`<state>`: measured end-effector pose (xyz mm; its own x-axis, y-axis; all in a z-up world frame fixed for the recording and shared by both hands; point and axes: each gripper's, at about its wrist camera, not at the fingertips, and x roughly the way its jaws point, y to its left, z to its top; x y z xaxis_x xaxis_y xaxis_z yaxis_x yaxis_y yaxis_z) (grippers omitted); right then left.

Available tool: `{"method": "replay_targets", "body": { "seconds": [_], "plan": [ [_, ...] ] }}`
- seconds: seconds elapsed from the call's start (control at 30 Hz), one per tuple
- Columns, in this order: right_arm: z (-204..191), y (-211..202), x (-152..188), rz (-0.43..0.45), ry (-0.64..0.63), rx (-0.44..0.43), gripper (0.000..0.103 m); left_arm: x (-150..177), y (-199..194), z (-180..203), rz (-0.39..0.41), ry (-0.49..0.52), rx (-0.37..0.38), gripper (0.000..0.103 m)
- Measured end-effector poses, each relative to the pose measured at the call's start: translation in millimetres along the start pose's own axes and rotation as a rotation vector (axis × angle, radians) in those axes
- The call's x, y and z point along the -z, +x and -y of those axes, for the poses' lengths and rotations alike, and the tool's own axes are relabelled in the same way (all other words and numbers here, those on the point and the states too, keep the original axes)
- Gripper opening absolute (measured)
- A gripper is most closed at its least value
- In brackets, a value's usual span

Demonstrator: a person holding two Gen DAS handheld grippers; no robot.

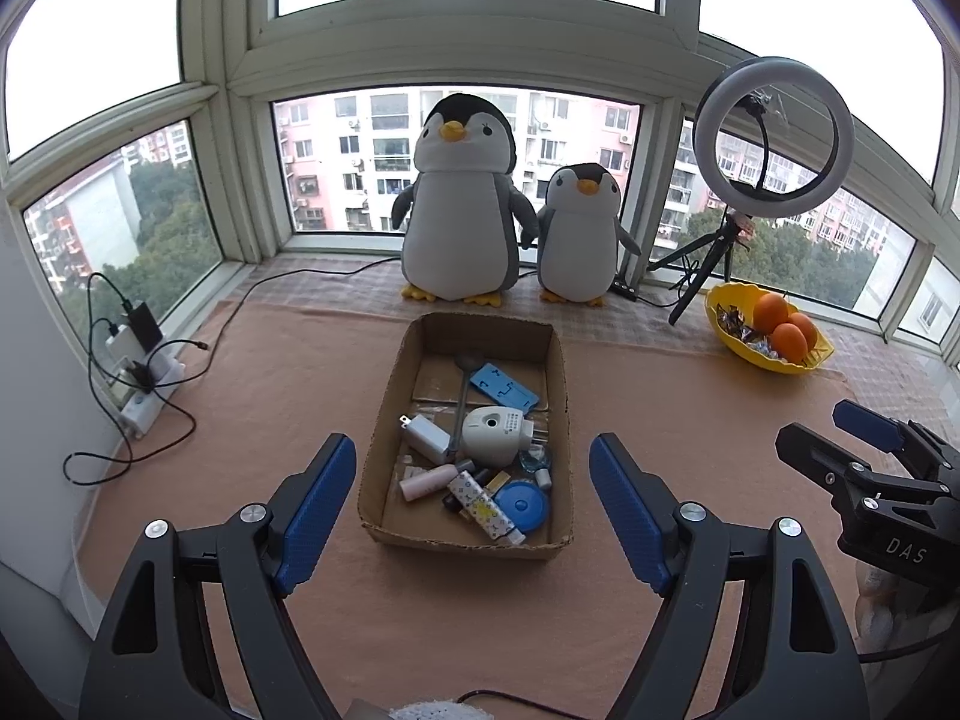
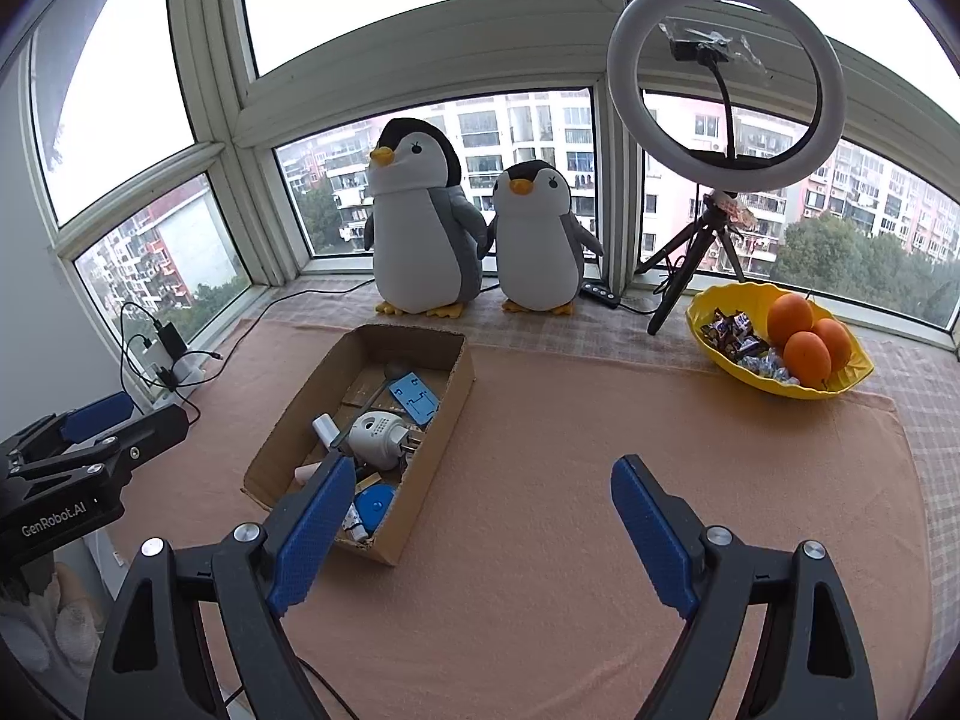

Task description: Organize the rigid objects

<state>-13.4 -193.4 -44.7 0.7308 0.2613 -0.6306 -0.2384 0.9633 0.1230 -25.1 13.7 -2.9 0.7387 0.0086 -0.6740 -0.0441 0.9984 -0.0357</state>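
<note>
Cardboard box (image 1: 468,420) of small rigid objects sits mid-table at twelve o'clock from the left gripper (image 1: 471,504), easy reach; both it and the right gripper (image 2: 483,531) hover with fingers wide, empty.

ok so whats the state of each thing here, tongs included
left tongs: open, empty, held above the mat
right tongs: open, empty
cardboard box: open-topped, holding small items
white plug adapter: lying on its side in the box
blue round case: closed, flat in the box
yellow bowl: upright, holding oranges and sweets
ring light: unlit, standing on its tripod
</note>
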Motion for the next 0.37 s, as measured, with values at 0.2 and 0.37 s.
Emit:
{"method": "replay_targets", "body": {
  "seconds": [0.2,0.37],
  "plan": [
    [-0.1,1.2,0.5,-0.004,0.0,0.002,0.085,0.1,0.8,0.5,0.004,0.0,-0.001,0.08],
    [0.8,1.9,1.3,-0.007,0.001,0.002,0.085,0.4,1.0,1.5,0.01,0.005,-0.004,0.08]
  ]
}}
